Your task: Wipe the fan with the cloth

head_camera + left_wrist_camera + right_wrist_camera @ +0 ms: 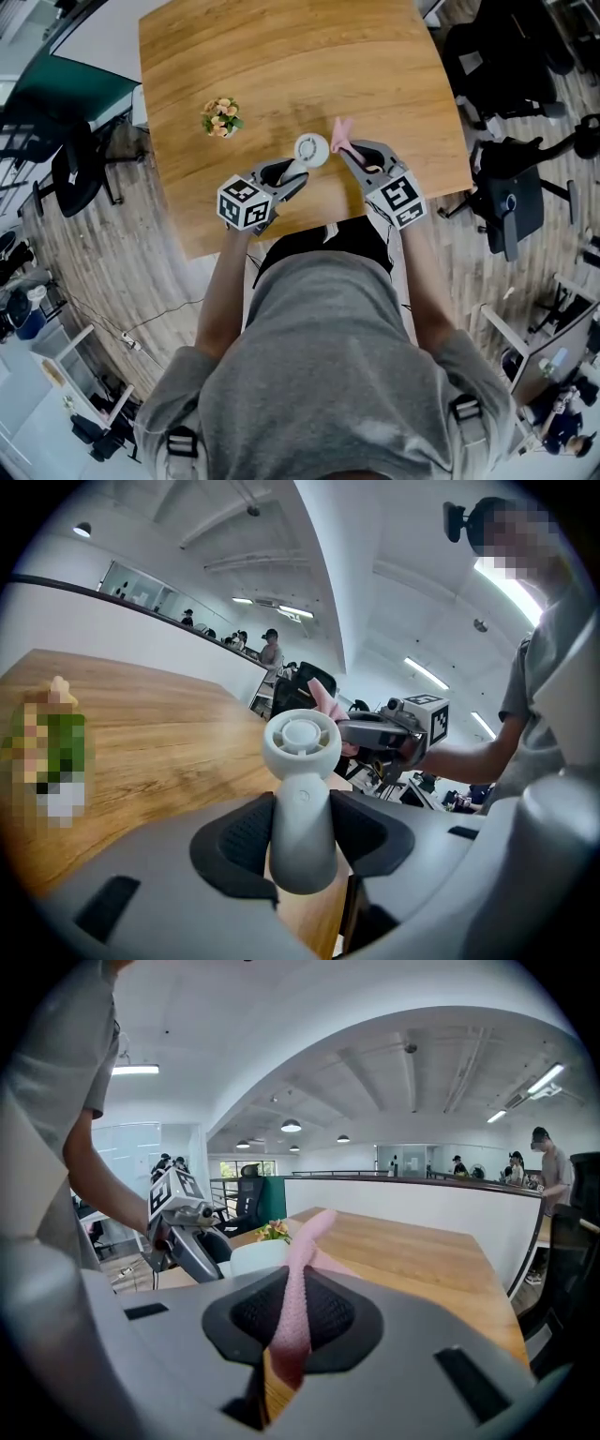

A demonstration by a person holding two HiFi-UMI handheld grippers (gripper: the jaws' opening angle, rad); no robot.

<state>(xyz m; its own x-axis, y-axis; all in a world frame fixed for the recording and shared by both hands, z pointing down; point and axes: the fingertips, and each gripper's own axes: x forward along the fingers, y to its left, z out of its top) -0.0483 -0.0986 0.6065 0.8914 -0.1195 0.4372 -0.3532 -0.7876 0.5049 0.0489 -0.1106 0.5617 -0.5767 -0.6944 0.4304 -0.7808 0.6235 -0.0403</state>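
Note:
A small white hand-held fan (311,150) with a round head is held above the wooden table (281,75). My left gripper (298,178) is shut on the fan's handle (302,827), and the round head (301,743) stands up past the pads. My right gripper (345,154) is shut on a pink cloth (341,134). In the right gripper view the cloth (298,1288) runs up between the pads, just right of the fan's white head (255,1256). The two grippers face each other close together near the table's front edge.
A small pot of flowers (221,117) stands on the table to the left of the fan. Black office chairs (511,192) stand on the floor to the right, and another chair (75,169) stands to the left. The person's grey-shirted body (337,375) fills the lower head view.

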